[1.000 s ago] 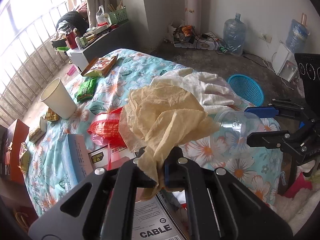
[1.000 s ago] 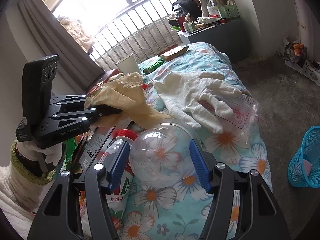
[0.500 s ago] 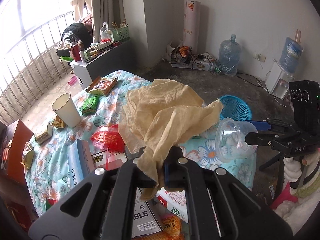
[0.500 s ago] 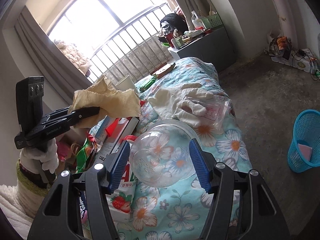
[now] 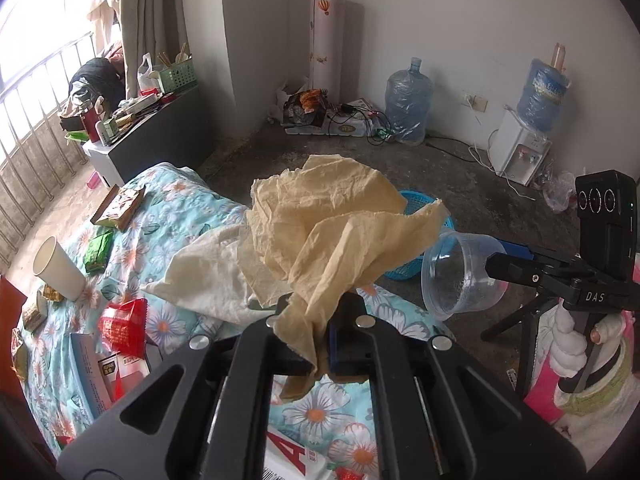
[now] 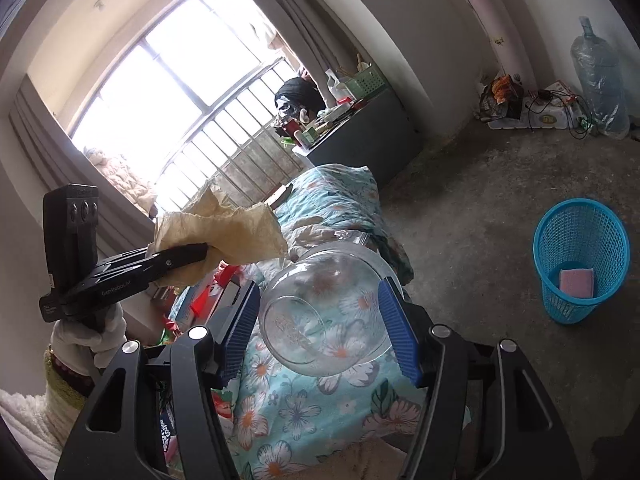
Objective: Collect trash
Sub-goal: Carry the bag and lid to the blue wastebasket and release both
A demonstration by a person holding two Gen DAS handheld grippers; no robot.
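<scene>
The left gripper [image 5: 320, 332] is clenched on a crumpled yellow paper [image 5: 340, 232], held up past the bed's [image 5: 192, 204] corner. The right gripper [image 6: 320, 316] clasps a clear plastic cup [image 6: 324, 312] over the bed's edge. Bare concrete floor [image 6: 480, 208] lies open toward the blue basket [image 6: 580, 256], standing apart from the bed.

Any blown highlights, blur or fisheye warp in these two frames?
Right wrist view: window blown out to white, walls and bars bowed by the lens, clear plastic cup sharp with faint reflections. Left wrist view: window clipped at upper left, dark corner vignette, crumpled tan paper crisp; no motion blur visible.
</scene>
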